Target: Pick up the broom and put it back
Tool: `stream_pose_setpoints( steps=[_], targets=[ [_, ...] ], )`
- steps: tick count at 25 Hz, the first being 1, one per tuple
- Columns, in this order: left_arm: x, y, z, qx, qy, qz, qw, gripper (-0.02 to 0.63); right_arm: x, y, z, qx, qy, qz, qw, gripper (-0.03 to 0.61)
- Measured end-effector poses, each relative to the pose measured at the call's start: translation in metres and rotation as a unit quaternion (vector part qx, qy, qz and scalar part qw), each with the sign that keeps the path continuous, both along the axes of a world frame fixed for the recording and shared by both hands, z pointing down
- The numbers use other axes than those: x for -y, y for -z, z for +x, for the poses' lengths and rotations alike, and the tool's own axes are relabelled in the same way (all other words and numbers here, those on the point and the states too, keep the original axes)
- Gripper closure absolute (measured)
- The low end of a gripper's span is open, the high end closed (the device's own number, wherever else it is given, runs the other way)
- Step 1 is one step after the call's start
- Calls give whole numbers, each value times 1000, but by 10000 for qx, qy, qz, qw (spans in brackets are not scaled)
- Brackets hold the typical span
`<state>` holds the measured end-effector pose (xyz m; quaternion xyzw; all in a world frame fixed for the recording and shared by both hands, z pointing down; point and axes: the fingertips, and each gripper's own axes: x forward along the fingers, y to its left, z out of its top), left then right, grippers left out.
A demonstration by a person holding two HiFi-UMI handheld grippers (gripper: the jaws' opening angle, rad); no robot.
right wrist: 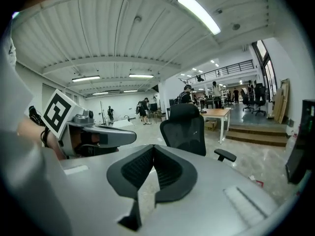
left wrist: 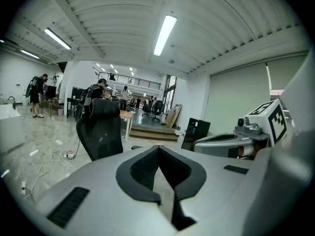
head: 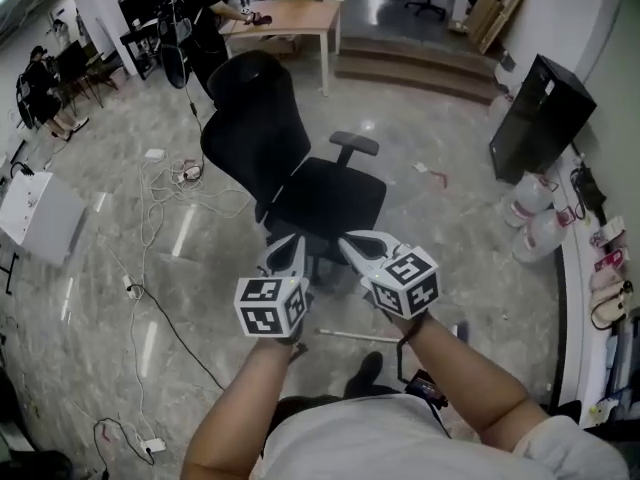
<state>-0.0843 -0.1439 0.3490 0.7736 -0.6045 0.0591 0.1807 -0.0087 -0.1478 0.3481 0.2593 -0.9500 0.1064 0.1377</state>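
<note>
The broom (head: pixel 352 335), only its thin pale handle visible, lies flat on the floor (head: pixel 450 268) near the chair (head: pixel 320 193).

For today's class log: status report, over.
Left gripper, right gripper shut, empty. Pale rod, maybe the broom, lies on floor, untouched. Office chair just ahead.

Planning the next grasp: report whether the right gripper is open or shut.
Shut: the right gripper has its pads touching at the tips, with nothing between them.

Glossy marbled floor (head: pixel 450 218) under black office chair (head: pixel 300 183) and loose white cables (head: pixel 165 183).
</note>
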Motion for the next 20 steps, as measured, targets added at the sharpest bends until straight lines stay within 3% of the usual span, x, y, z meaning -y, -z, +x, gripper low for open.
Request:
stream_pose_setpoints(
  steps=[4, 11, 17, 20],
  targets=[
    [28, -63, -10, -54, 89, -416, 9991, 609, 37, -69, -10, -258, 164, -486, 9983, 575],
    [52, -207, -48, -261, -24, -1059, 9940, 609, 64, -239, -30, -939, 244, -1279, 9870, 574],
    [55, -383, -77, -446, -66, -1539, 9871, 609, 46, -422, -33, -1670, 718, -1717, 9682, 545],
    [50, -482, -85, -438, -100, -1768, 9832, 609, 41, -523, -35, -2044, 1041, -1667, 9590, 534]
  ],
)
